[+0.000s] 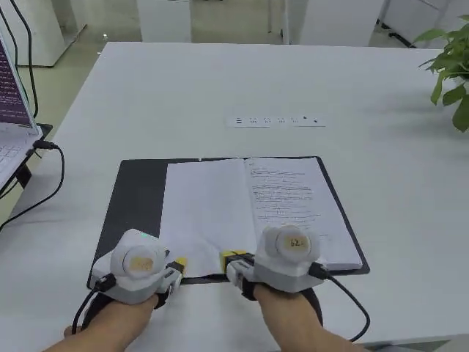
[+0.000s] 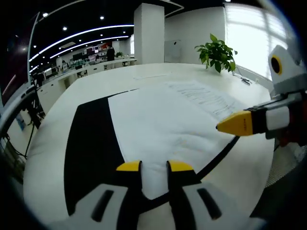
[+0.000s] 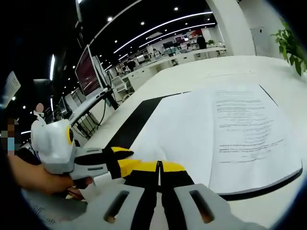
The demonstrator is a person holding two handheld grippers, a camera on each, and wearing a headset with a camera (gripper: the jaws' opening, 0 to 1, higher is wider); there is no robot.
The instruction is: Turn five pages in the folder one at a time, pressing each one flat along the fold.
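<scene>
Lying open and flat on the smooth white tabletop (image 1: 220,81), the black rectangular folder (image 1: 135,198) shows a blank, faintly rippled left page (image 1: 205,213) and a printed right page (image 1: 286,198). The spread's long axis runs left to right, and the fold points away from the person. At the near edge, the left gripper (image 1: 178,264) has its yellow-tipped jaws slightly apart. Beside the fold, the right gripper (image 1: 233,257) has its jaws pressed together. Both forearms reach in low from the near side.
</scene>
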